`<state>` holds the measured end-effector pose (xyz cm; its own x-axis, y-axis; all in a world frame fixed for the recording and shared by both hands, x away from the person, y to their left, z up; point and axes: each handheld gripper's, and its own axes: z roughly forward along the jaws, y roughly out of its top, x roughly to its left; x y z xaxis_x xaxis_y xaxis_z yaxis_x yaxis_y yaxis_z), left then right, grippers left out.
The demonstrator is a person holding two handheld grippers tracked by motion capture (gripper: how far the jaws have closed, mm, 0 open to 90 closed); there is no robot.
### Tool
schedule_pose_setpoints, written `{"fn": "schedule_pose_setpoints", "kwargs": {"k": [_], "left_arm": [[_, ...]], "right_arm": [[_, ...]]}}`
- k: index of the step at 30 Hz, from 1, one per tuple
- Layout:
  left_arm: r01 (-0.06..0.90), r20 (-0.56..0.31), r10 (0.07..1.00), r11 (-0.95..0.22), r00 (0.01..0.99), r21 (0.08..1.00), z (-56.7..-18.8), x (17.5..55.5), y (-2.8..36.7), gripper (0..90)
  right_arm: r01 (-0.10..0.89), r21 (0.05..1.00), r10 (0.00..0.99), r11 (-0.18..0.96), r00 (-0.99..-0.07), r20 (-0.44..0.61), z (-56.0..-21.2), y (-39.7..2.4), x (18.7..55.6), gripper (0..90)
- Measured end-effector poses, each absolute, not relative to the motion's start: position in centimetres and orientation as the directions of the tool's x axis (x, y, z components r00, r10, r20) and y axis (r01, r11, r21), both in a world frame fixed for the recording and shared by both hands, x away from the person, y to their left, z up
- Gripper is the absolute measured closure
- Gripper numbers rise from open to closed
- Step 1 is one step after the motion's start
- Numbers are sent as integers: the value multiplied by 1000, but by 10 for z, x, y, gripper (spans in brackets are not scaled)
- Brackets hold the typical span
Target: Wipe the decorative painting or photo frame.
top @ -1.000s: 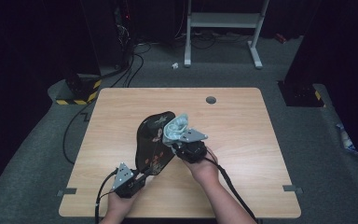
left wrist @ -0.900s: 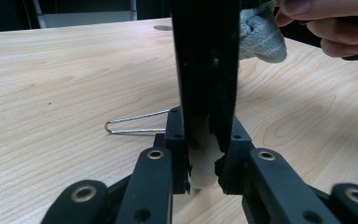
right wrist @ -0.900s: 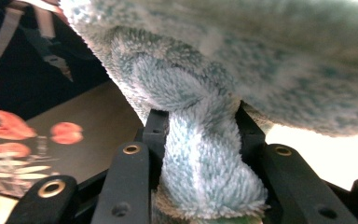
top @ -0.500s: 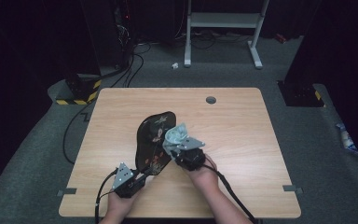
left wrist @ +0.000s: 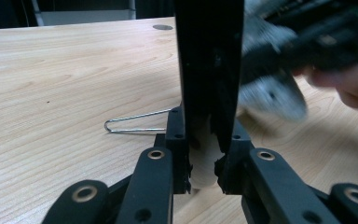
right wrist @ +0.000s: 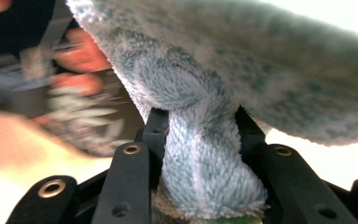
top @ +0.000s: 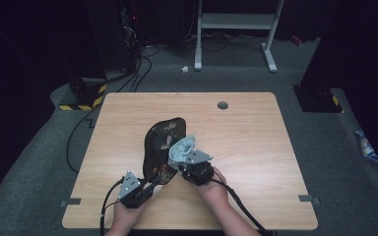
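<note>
**A:** So what's going on with the tray (top: pixel 158 147) here? Looks like it's standing on edge near the middle of the table (top: pixel 256 137), tilted up.

**B:** Yep. Left gripper (top: pixel 150 186) is clamped on its lower rim; in the left gripper view the jaws sit narrow with the black edge (left wrist: pixel 208 70) pinched between them. Right gripper (top: pixel 186 161) is squeezed tight on a bunched teal cloth (top: pixel 181 147), pressed against the tray's glossy face. I'd call it wiping.

**A:** How's that tray going to handle, you reckon?

**B:** Stiff, thin, probably light, and that lacquer finish looks slippery. Holding it by one rim means it can pivot if the cloth pushes hard. I'd keep the grip deep on the rim, not at the very lip. The painted pattern could scratch too, so only cloth should touch it.

**A:** And the cloth?

**B:** Soft, floppy terry. Grabbing it in a wad like that is right; loose corners just drag.

**A:** What's that wire thing (left wrist: pixel 135 122)?

**B:** Can't tell. It's lying flat beside the tray.
</note>
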<state>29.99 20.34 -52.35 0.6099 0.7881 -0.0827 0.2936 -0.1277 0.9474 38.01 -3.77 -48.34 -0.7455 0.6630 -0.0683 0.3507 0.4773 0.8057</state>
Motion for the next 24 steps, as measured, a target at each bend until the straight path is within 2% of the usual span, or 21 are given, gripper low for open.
{"fn": "schedule_pose_setpoints", "kwargs": {"k": [5, 10, 21, 24], "left_arm": [[294, -83, 788, -129, 611, 947, -524, 300, 204, 775], [294, -83, 787, -128, 611, 947, -524, 300, 204, 775], [301, -94, 788, -120, 608, 946, -524, 301, 204, 774], [302, -95, 790, -118, 606, 946, -524, 301, 204, 777]], "right_arm": [[408, 809, 739, 423, -672, -48, -481, -57, 410, 654], [438, 795, 763, 420, -645, -47, -485, -64, 425, 655], [459, 753, 726, 473, -686, -38, -511, -51, 410, 656], [435, 747, 694, 503, -719, -49, -515, -45, 396, 657]]}}
